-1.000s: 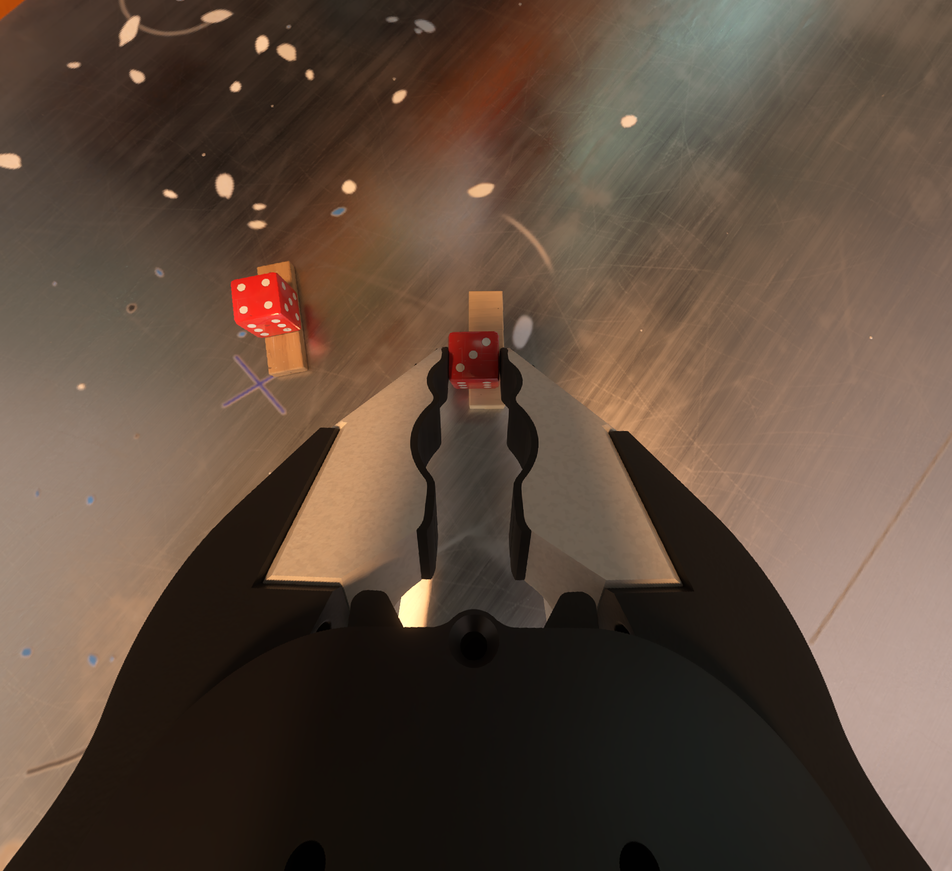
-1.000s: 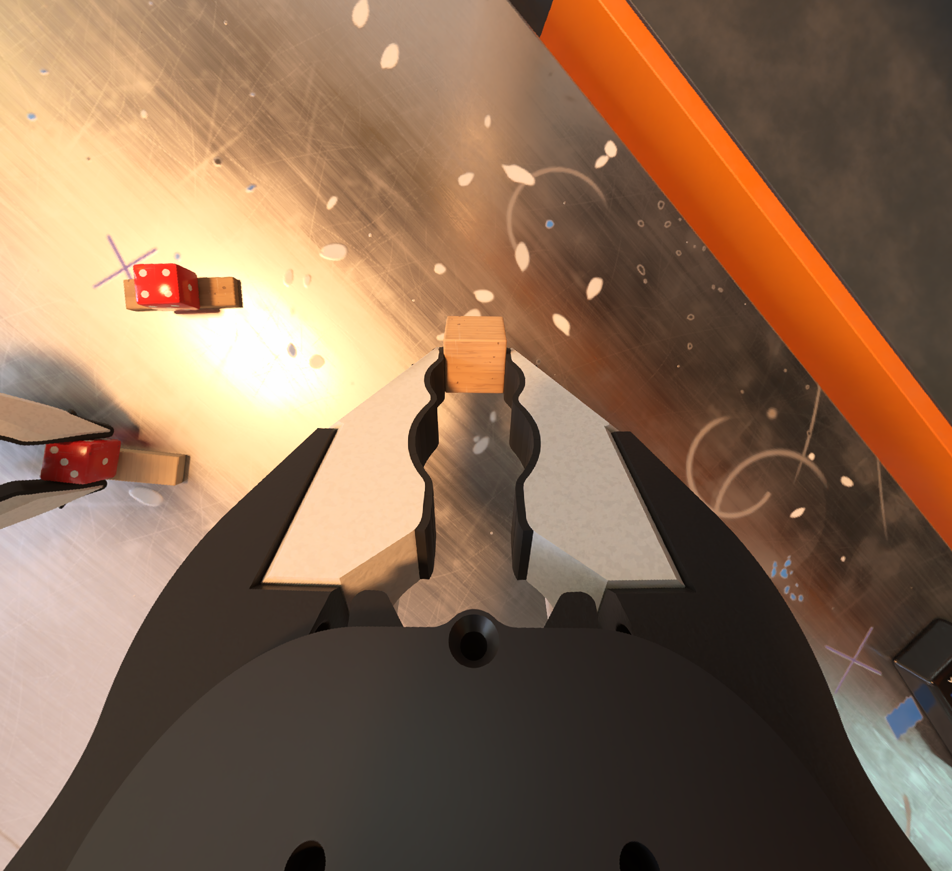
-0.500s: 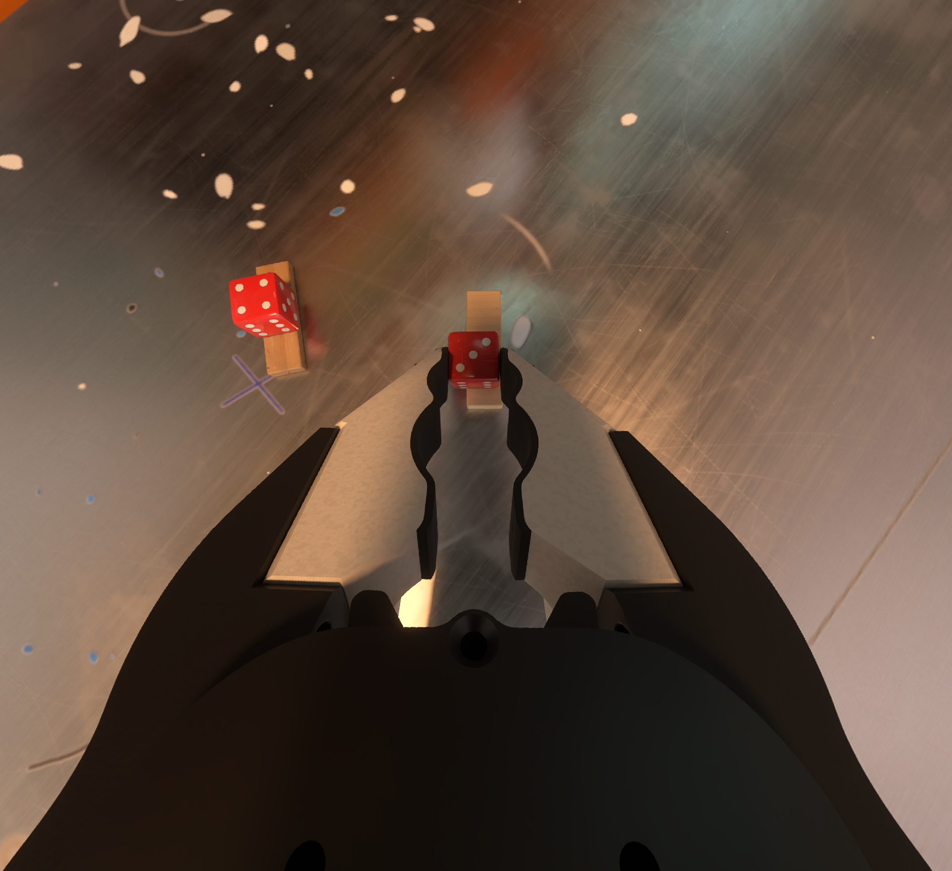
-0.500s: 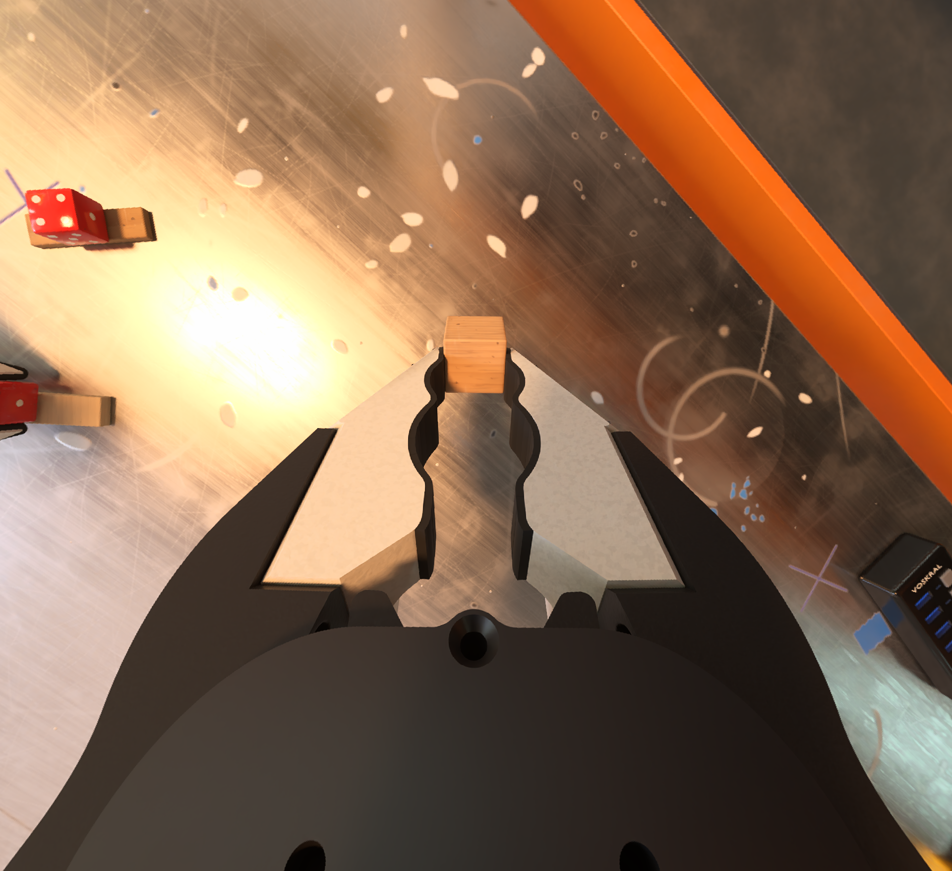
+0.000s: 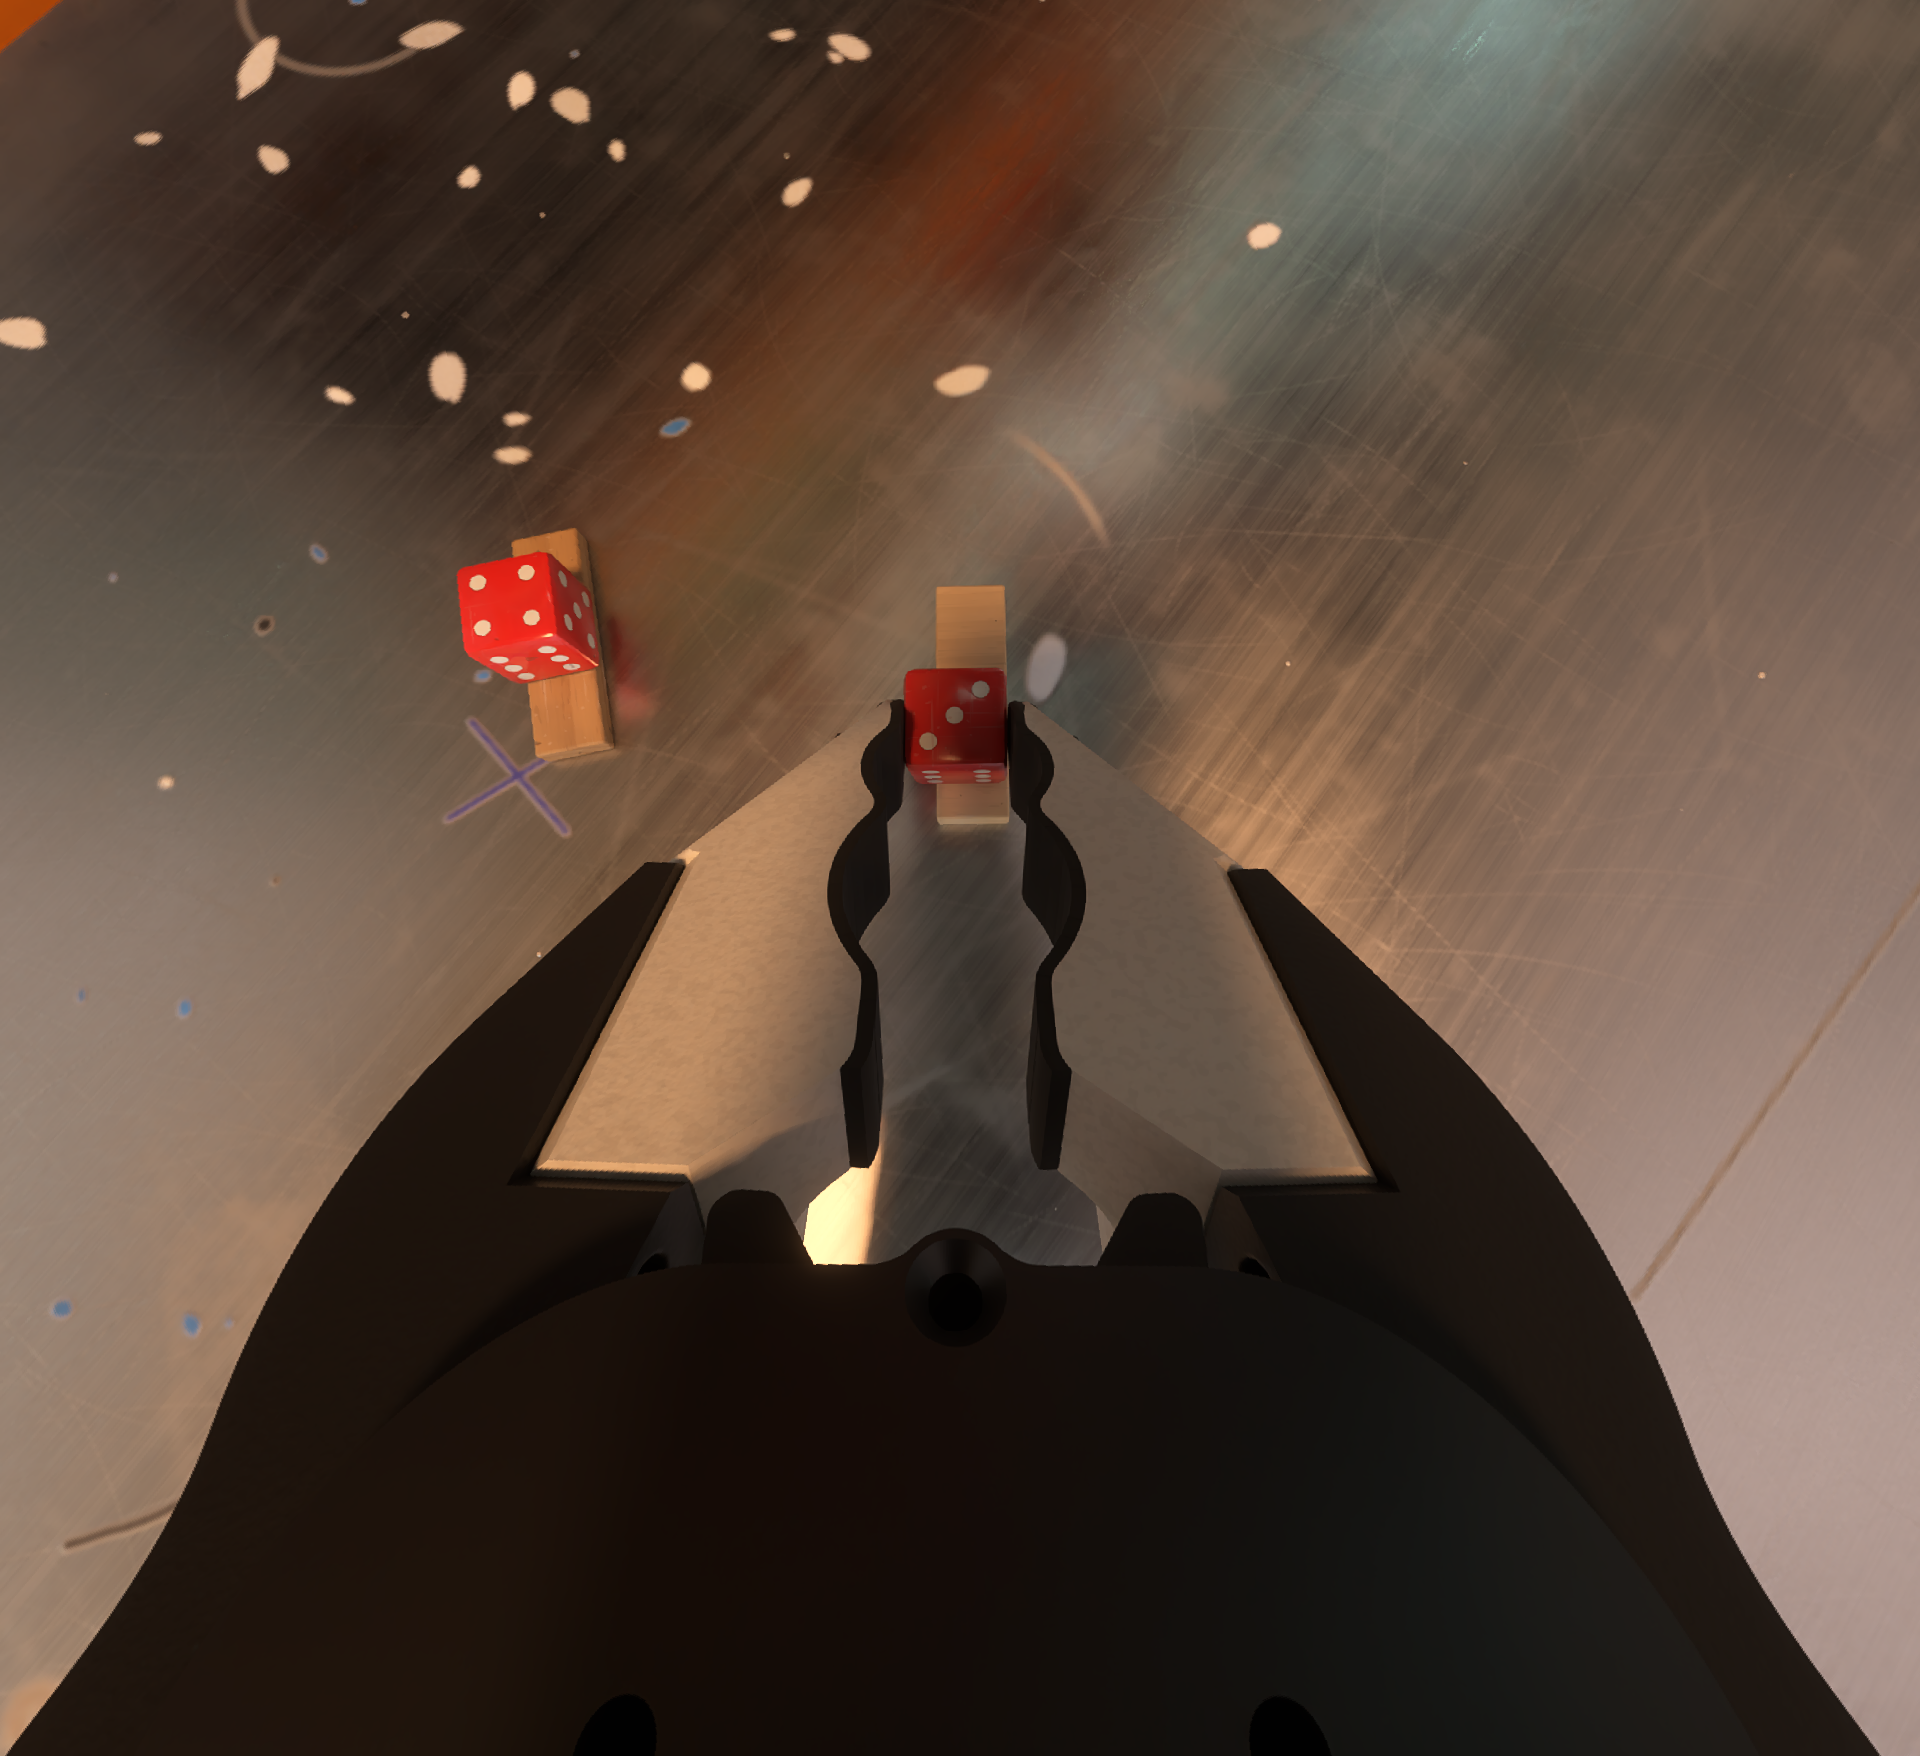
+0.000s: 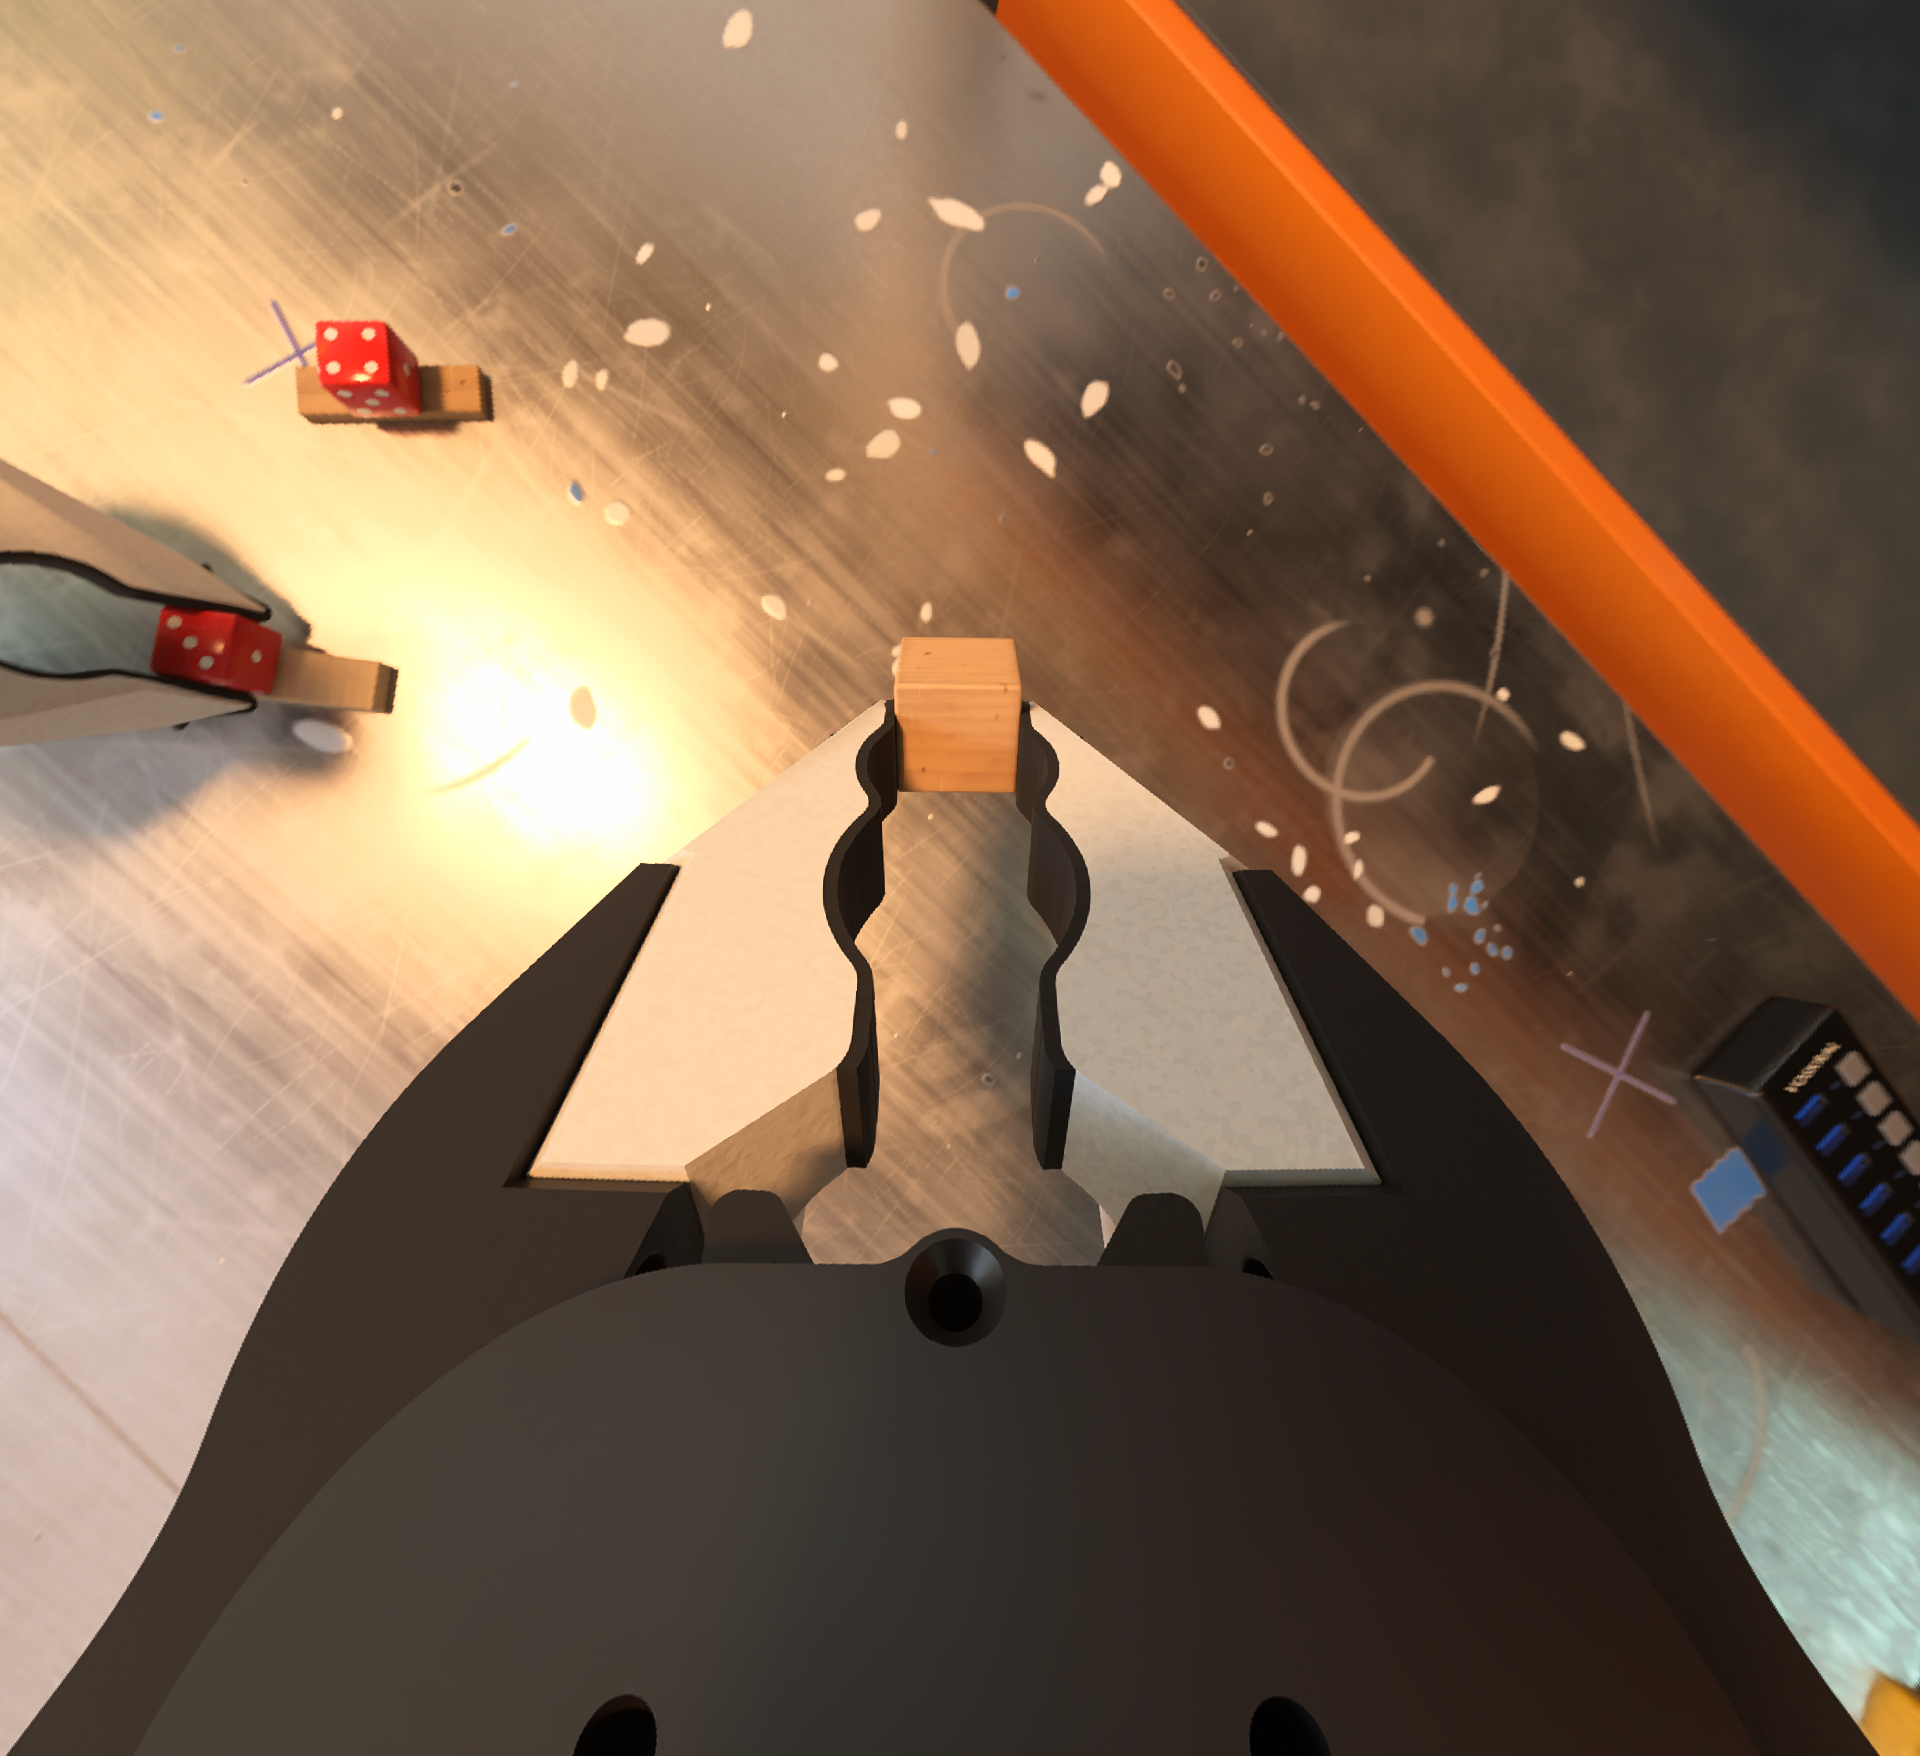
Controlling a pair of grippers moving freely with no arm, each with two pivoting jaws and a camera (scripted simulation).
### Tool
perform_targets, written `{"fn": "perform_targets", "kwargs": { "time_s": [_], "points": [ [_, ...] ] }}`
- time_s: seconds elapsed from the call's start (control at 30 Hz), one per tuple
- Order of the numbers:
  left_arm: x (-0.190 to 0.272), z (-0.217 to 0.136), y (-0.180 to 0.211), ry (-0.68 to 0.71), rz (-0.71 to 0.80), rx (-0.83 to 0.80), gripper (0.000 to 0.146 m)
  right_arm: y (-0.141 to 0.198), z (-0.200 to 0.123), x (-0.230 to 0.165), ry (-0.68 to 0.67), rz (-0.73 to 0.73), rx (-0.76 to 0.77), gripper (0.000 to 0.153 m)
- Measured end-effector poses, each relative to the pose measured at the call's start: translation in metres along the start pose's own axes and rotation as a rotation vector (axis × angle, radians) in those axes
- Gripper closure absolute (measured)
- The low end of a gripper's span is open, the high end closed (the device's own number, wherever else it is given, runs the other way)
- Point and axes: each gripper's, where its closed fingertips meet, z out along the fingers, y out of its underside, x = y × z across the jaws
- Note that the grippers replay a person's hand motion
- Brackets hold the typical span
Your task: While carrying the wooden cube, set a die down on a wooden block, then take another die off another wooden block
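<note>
My left gripper is shut on a red die and holds it on the near part of a flat wooden block. A second red die sits on another wooden block to the left. My right gripper is shut on the wooden cube and holds it above the table. The right wrist view also shows the left gripper with its die and block at the left edge. The second die and its block lie beyond.
The scratched metal table top has an orange edge at the right of the right wrist view. A black device with blue ports lies near that edge. Purple crosses are drawn on the table.
The right gripper's view has swung, so both dice and the left gripper now sit further into it. The cube stays gripped. The left gripper and its die have not moved.
</note>
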Motion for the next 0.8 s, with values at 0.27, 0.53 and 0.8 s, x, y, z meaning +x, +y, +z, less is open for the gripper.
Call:
{"fn": "perform_targets", "kwargs": {
  "time_s": [0.27, 0.53, 0.8],
  "points": [
    [0.000, 0.000, 0.000, -0.004, 0.001, -0.002, 0.127, 0.023, 0.004, 0.001, -0.010, 0.010, 0.000, 0.131],
    [0.000, 0.000, 0.000, -0.003, -0.001, 0.000, 0.127, 0.016, 0.009, 0.005, -0.019, 0.003, 0.000, 0.131],
    [0.000, 0.000, 0.000, 0.006, -0.010, 0.004, 0.127, 0.015, 0.020, 0.005, -0.028, -0.001, -0.019, 0.131]
  ]
}}
